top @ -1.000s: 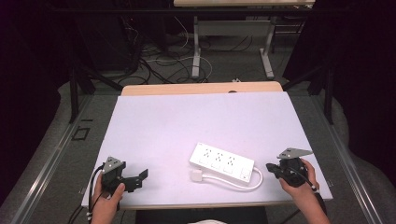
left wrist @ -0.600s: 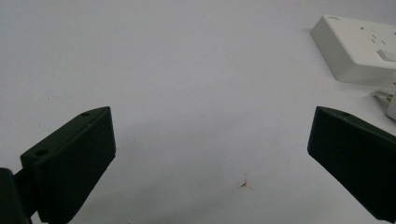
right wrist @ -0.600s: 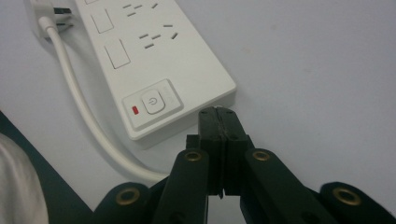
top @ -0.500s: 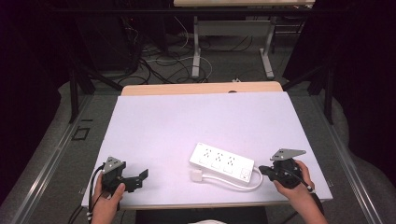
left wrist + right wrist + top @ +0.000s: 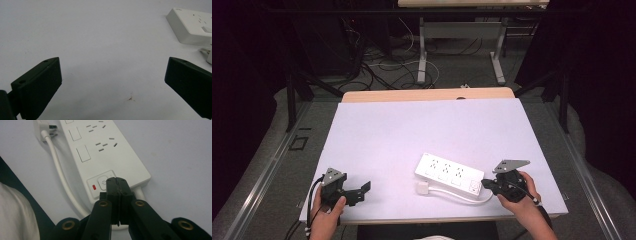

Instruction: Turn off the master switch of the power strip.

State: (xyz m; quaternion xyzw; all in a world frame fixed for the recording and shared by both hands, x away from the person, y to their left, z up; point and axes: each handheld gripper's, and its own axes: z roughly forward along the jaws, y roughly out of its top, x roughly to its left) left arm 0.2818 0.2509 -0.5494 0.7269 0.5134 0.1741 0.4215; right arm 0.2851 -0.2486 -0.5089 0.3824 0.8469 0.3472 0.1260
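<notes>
Power strip (image 5: 450, 174) first: I have it lying flat on the white table (image 5: 412, 130), near the front edge and right of centre, angled so its far end points left and away. Its white cord (image 5: 462, 194) loops along the near side and ends in a plug (image 5: 421, 188) resting just beside the strip's left end.

My right gripper (image 5: 488, 185) sits at the strip's right end, held in the right hand (image 5: 519, 197). In the right gripper view its jaws are pressed together with nothing between them, and the joined tips (image 5: 116, 185) hover over the round power button (image 5: 102, 181), next to the small red light (image 5: 94, 187). I cannot tell whether the tips actually touch the button.

My left gripper (image 5: 358, 192) rests at the near left corner of the table, well apart from the strip, in the left hand (image 5: 328, 216). From the left gripper view its jaws stand spread wide over bare tabletop, holding nothing; the strip's corner (image 5: 190, 25) shows at far right beyond them.
</notes>
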